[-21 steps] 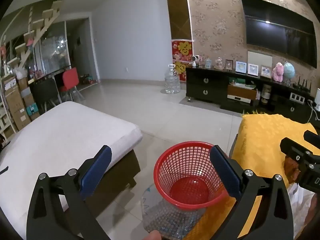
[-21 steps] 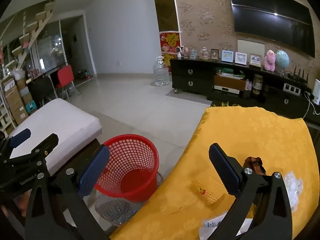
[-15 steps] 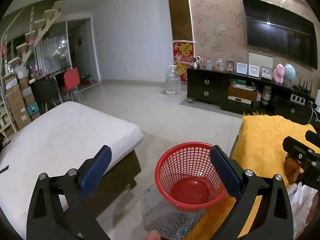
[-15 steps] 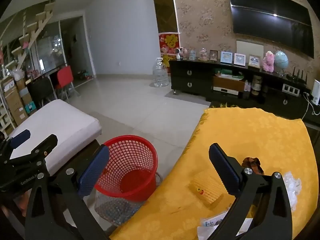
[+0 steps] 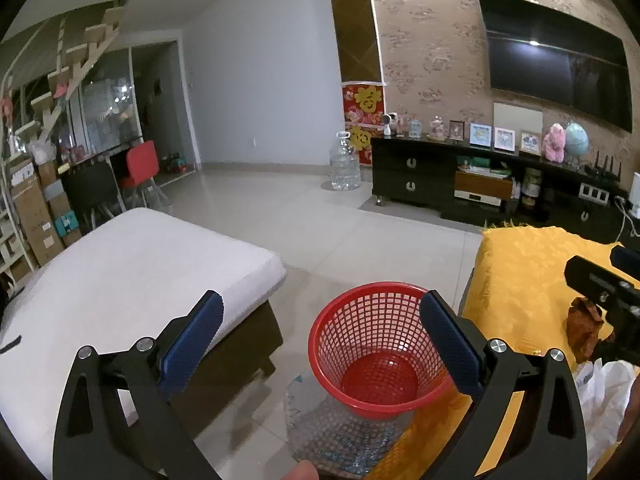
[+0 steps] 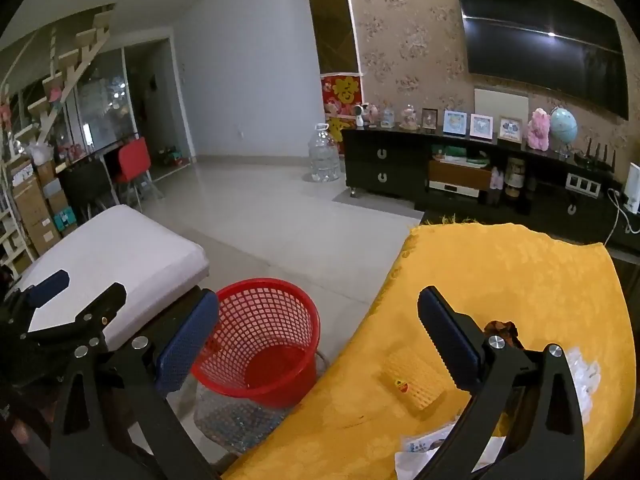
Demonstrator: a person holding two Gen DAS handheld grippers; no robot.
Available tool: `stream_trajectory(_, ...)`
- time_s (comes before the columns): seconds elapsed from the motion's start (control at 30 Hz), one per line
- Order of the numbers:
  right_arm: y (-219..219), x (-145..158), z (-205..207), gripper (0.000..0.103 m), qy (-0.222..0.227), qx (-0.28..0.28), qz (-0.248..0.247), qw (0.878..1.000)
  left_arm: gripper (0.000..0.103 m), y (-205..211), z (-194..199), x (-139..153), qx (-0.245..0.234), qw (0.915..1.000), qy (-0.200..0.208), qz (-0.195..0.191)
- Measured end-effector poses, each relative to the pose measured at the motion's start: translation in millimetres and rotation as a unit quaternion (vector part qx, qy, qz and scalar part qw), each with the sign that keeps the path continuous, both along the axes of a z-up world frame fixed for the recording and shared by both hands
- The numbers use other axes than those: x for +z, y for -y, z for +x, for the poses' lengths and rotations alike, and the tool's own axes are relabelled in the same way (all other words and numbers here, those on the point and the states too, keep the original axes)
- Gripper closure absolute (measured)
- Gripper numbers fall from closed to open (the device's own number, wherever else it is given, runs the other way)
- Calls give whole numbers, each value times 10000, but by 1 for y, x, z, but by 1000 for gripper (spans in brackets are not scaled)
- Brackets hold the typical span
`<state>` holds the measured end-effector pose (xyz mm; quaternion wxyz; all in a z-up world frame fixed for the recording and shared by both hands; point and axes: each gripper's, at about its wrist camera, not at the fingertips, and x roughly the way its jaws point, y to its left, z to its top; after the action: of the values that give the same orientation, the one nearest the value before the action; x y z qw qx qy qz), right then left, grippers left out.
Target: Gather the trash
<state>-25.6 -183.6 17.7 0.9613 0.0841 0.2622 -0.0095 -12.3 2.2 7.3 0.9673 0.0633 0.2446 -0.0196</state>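
- In the left wrist view, the left hand-held gripper (image 5: 320, 340) is seen at the bottom of the frame with its 2 blue-padded fingers spread wide; nothing is held between them.
- A red mesh basket (image 5: 378, 346) is framed between those fingers, lower centre of the frame. It is shown standing on the tiled floor (image 5: 320, 232) on a sheet of bubble wrap (image 5: 340, 436), and its inside looks bare.
- A white cushioned bench (image 5: 132, 272) is seen at the left of the frame, and the worktop, draped in a yellow cloth (image 5: 520, 276), at the right.
- In the right wrist view, the right hand-held gripper (image 6: 318, 340) is seen at the bottom of the frame, its fingers likewise spread wide and gripping nothing.
- The trash is shown lying on the yellow cloth in the lower right of that frame: a yellow foam net sleeve (image 6: 414, 378) between the fingers, a brown crumpled scrap (image 6: 500, 328) partly hidden behind the right finger, a clear plastic wrapper (image 6: 582, 372) at the far right, and white printed paper (image 6: 420, 448) at the bottom edge.
- The basket is seen just beside the worktop's left edge, lower left of centre.
- A dark TV cabinet (image 6: 460, 176) with a wall-mounted television (image 6: 540, 44) is visible in the upper right.
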Motion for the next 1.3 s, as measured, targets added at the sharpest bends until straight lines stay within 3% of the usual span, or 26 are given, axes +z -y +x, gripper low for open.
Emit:
stream_trajectory(0.37, 1, 1, -3, 6, 4, -12, -21, 10000, 8, -4, 4, 2, -13, 9995, -59, -304)
stream_trajectory(1.3, -8, -7, -1, 6, -82, 9, -10, 10000, 8, -6, 4, -1, 172, 9992, -121, -331)
